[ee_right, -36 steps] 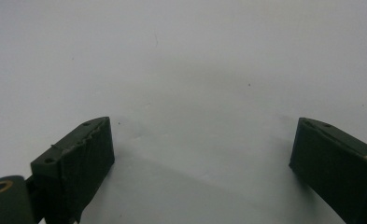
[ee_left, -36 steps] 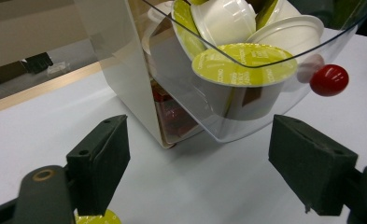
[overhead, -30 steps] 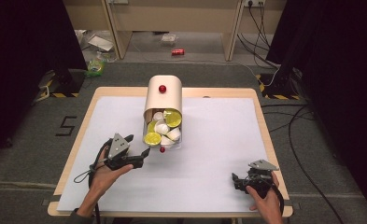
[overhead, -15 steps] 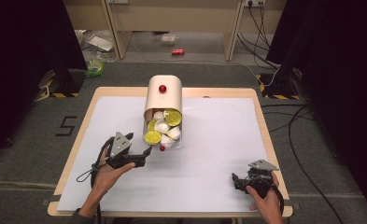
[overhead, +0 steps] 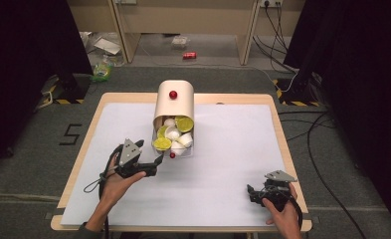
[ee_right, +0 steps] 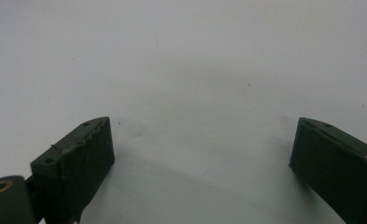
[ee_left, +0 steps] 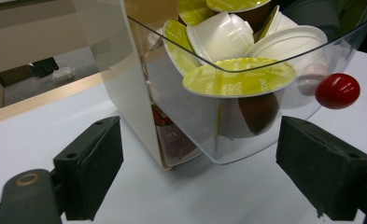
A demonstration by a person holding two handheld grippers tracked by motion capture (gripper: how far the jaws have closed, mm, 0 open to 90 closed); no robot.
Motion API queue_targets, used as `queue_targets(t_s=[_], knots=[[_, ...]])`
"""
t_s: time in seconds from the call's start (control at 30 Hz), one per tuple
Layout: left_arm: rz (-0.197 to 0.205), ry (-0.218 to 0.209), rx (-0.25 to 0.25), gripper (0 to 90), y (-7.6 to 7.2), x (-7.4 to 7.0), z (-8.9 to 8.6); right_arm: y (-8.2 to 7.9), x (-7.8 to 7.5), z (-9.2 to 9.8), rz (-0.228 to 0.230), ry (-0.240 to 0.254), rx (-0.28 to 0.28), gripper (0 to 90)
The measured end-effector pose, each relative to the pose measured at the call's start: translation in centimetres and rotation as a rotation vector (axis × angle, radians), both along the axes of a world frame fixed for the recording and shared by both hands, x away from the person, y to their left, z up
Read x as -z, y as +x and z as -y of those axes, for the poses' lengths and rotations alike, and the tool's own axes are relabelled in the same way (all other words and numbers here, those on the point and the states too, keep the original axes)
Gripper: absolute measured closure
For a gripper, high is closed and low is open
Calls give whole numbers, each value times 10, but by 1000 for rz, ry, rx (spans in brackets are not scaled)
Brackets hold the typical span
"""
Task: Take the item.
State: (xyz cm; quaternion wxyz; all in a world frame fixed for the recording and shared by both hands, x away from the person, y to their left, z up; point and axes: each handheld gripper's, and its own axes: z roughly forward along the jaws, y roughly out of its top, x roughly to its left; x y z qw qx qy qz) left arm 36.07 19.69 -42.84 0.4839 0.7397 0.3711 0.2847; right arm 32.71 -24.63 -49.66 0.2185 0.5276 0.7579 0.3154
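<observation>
A: State the condition of the left tool (overhead: 156,162).

B: Its jaws have just been opening and now stand wide apart. Nothing is gripped. In the left gripper view the pads (ee_left: 90,161) sit clear of the drawer on both sides.

A: Where is the capsule dispenser (overhead: 175,102) relative to that tool?

B: Directly ahead of its jaws, standing on the counter (overhead: 233,149). Its clear drawer (ee_left: 246,144) is pulled out toward the tool and reaches in between the open jaws without touching them. The drawer holds green-lidded and white capsules (ee_left: 239,77). A red knob (ee_left: 337,90) on the drawer front lies just above and beside the jaw at the right of that view.

A: And the right tool (overhead: 255,192)?

B: Jaws wide open, empty, pointing at bare white counter surface, well apart from the dispenser, which lies far off to its left.
</observation>
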Motion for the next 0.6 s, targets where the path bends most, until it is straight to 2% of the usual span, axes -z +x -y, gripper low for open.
queue_targets(t_s=[0.3,0.6], knots=[[1,-13,-2,144,4,0,1,0,0,0,0,0,0,65],[-1,-9,2,141,7,2,4,0,0,0,0,0,0,64]])
